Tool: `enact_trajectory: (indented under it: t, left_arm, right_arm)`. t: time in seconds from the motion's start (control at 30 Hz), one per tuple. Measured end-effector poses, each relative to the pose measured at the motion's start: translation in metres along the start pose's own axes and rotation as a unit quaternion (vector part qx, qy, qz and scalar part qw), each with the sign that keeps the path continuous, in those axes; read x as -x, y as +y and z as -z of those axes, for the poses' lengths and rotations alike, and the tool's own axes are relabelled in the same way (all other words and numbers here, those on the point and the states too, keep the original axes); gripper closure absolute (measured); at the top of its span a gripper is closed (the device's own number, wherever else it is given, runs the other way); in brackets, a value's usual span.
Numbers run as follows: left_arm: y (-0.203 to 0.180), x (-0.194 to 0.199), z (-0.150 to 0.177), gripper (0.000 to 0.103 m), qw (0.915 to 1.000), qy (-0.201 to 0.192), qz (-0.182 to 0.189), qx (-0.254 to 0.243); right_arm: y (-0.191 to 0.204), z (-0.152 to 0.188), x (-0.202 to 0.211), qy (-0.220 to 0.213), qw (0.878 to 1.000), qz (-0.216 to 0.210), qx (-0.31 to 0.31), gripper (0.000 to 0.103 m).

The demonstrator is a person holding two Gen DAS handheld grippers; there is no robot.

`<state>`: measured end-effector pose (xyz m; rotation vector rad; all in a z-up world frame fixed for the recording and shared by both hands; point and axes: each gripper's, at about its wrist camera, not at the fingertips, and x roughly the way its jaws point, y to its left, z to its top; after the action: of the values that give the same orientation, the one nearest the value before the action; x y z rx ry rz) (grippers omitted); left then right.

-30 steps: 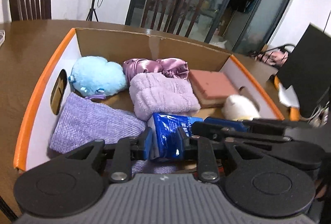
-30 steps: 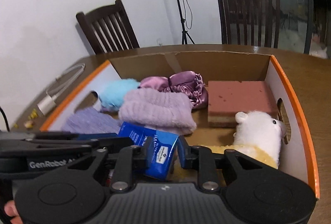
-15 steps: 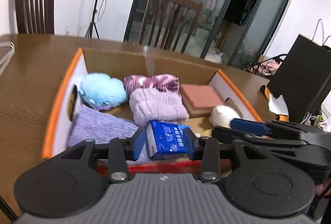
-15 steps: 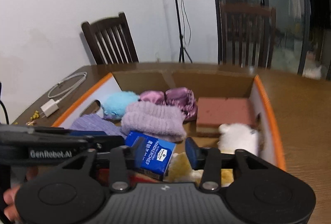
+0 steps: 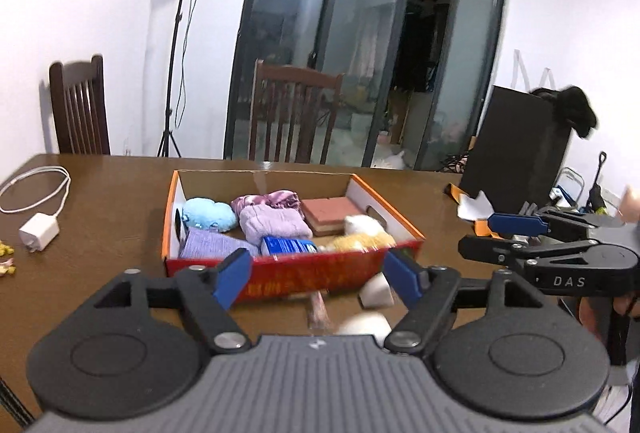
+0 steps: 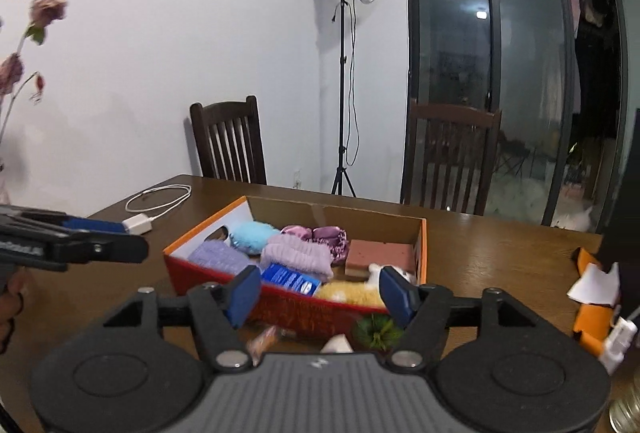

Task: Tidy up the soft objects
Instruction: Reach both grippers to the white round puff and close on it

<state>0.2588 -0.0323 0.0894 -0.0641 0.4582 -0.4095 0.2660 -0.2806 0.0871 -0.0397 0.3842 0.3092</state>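
An orange-rimmed cardboard box [image 5: 170, 217] [image 6: 204, 225] with a red front stands on the brown table. Inside lie a blue tissue pack [image 5: 288, 245] [image 6: 290, 277], a light blue plush [image 5: 208, 213], a fluffy purple towel [image 5: 274, 223], a lavender cloth [image 5: 212, 243], pink satin fabric [image 5: 268, 199], a pink sponge [image 5: 330, 211] and a white-and-yellow plush [image 5: 360, 233]. My left gripper [image 5: 318, 275] hangs in front of the box, its jaws opening with nothing between them. My right gripper [image 6: 320, 291] is likewise back from the box, jaws opening and empty.
A white charger with cable [image 5: 38, 229] [image 6: 138, 223] lies at the left of the table. Small items sit before the box: a little green plant [image 6: 378, 329] and white pieces [image 5: 376, 291]. A black box [image 5: 516, 161] stands right. Chairs and a light stand are behind.
Both grippers let go of the blue tissue pack, opened, and drew back and up from the box. The pack now lies inside at the front.
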Motion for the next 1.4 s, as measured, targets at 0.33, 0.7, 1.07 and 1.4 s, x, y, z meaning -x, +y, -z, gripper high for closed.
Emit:
enact_trajectory:
  t: [0.33,0.7,1.07,1.4]
  left_arm:
    - [0.011,0.06,0.091,0.019,0.998,0.033,-0.01,0.053]
    - [-0.005,0.025,0.101,0.018,0.9971,0.067,-0.026,0.026]
    - [-0.017,-0.053,0.056,0.021,0.9962,0.05,0.024,0.068]
    - [-0.025,-0.078,0.088,0.052,0.9923,0.071,0.049,0.09]
  right_arm:
    - [0.028,0.103,0.064,0.027,0.997,-0.031,-0.066,0.033]
    - [0.023,0.129,0.062,0.048,0.994,-0.028,-0.096,0.035]
    - [-0.017,0.121,0.026,0.04,0.989,-0.005,-0.141,0.039]
    - [-0.034,0.126,0.008,0.049,0.986,-0.013,-0.159,0.039]
